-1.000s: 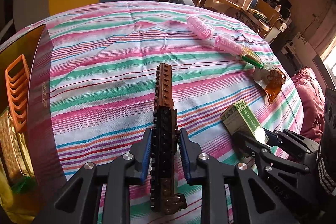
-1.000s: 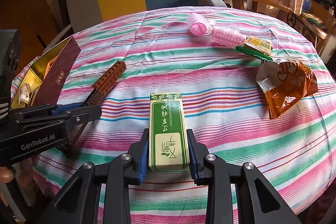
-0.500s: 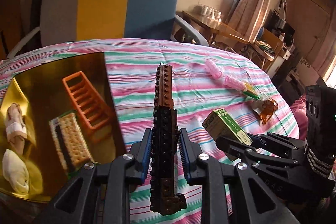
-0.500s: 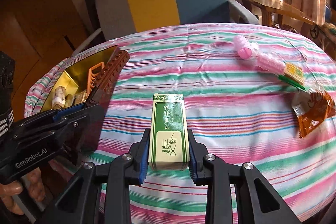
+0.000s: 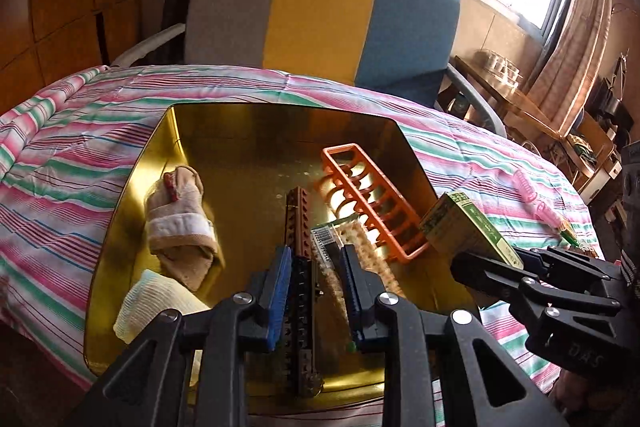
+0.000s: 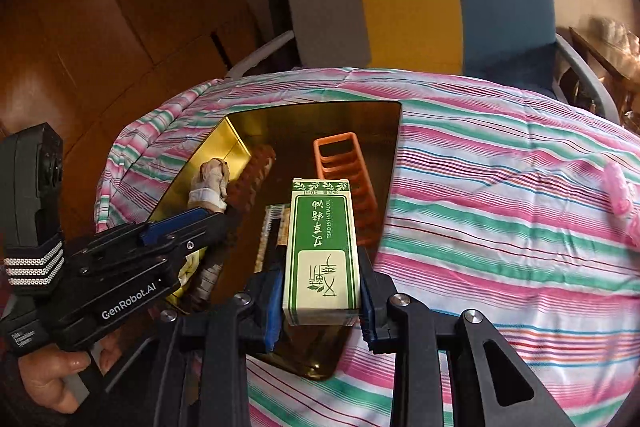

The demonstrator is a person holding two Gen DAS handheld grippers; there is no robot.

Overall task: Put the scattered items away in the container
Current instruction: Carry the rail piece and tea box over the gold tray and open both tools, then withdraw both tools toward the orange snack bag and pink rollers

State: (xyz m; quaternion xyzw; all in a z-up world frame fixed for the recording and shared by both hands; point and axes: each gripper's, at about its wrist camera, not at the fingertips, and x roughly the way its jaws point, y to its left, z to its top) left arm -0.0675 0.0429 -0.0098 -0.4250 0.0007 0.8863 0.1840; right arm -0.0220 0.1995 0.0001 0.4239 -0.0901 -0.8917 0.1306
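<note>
Our left gripper (image 5: 316, 287) hangs over the gold container (image 5: 256, 123), jaws spread, the brown brick strip (image 5: 300, 259) lying loose between them against the left pad. Our right gripper (image 6: 320, 295) pinches the green box (image 6: 322, 247) above the container's near right corner, pink curlers (image 5: 536, 191) well off right on the striped worktop (image 6: 500, 187).

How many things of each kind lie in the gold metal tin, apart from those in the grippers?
Cloth pieces: 2 (beige rolled sock, pale folded cloth)
Orange plastic rack: 1
Clear packet of crackers: 1
Total: 4
</note>
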